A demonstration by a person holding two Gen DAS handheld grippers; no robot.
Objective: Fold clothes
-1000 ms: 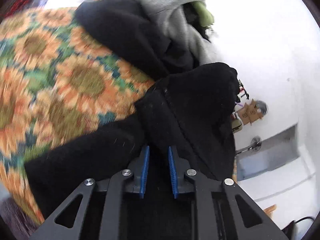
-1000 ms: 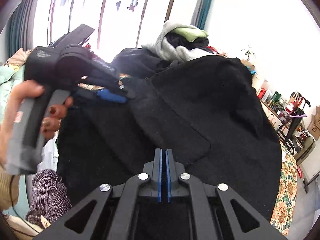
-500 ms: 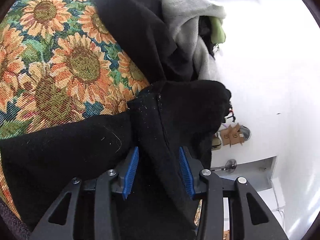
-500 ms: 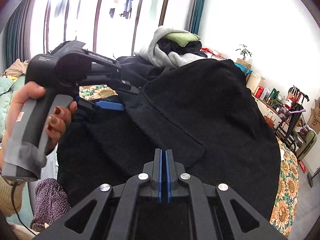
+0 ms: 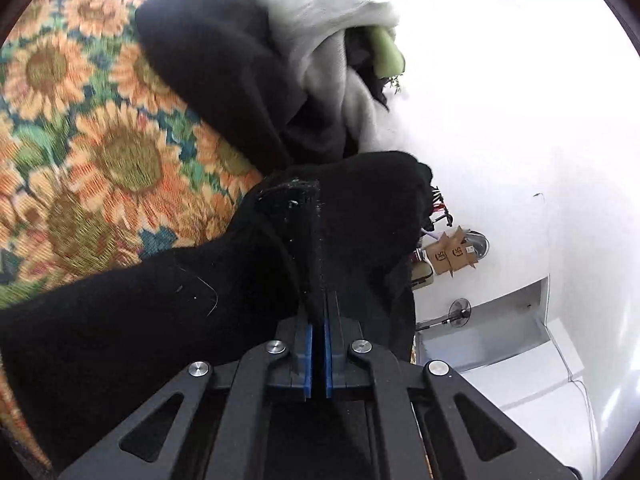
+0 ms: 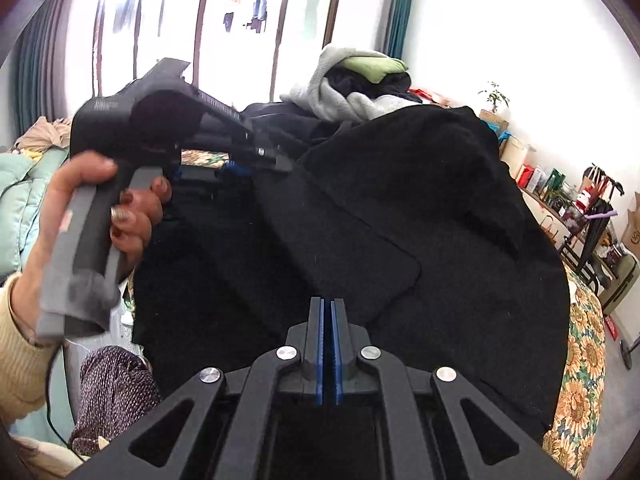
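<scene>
A black garment (image 5: pixel 360 216) lies partly on the sunflower-print cover (image 5: pixel 100 152). In the left wrist view my left gripper (image 5: pixel 318 316) has its jaws closing on a raised seam fold of it, the blue pads pressing the cloth. From the right wrist view the same garment (image 6: pixel 440 220) spreads wide in front. My right gripper (image 6: pixel 326 304) is shut with the cloth's near edge at its fingertips. The left gripper (image 6: pixel 248 160), held by a hand (image 6: pixel 132 216), bites the garment's far left part.
A pile of grey, black and green clothes (image 6: pixel 352 88) sits behind the garment, seen too as a clothes heap (image 5: pixel 332 48). The sunflower cover (image 6: pixel 580 360) shows at the right. Shelves and boxes (image 6: pixel 568 200) line the right wall. A patterned dark cloth (image 6: pixel 112 392) lies lower left.
The left jaws opened wide around the black seam fold, then closed onto it. The right gripper stayed shut and still.
</scene>
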